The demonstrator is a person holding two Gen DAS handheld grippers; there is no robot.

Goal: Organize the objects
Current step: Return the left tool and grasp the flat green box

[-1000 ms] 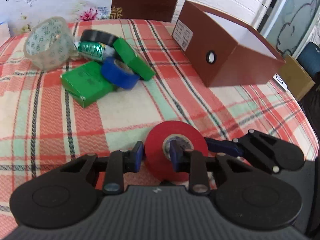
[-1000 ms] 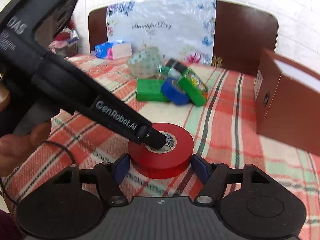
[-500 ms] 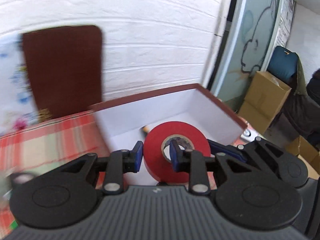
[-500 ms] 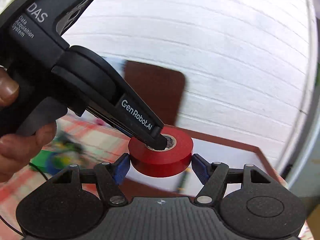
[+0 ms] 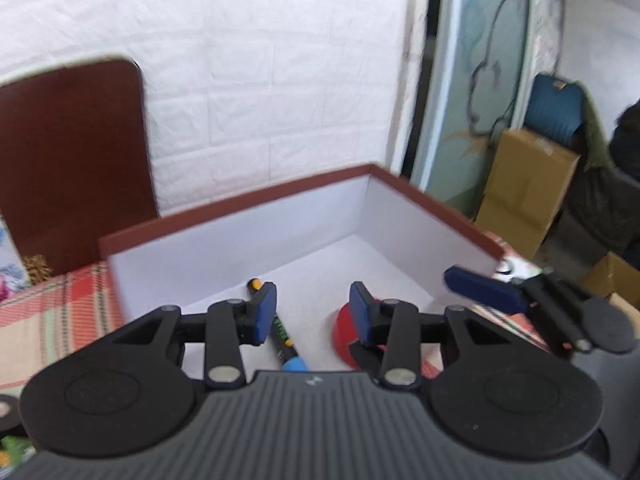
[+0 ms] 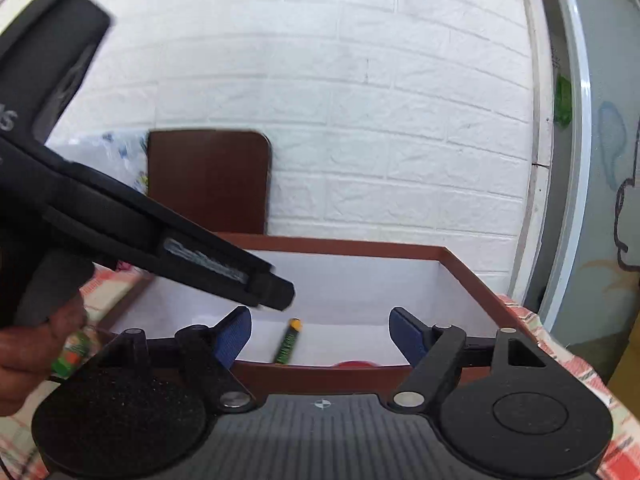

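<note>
The red tape roll is seen low inside the box, just below the left gripper, whose empty jaws are spreading; the right gripper, also spreading and empty, is held at the near wall.

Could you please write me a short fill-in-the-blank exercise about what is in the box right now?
1. The roll of tape lying in the box is ____.
2. The inside of the box is ____.
3. Beside the tape lies a ____ with a blue end.
4. Nothing is between the left gripper's ____.

Answers: red; white; pen; fingers

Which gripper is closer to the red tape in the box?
Left. The left gripper hangs right above the red tape, jaws opening. The right gripper is back at the box edge.
</note>
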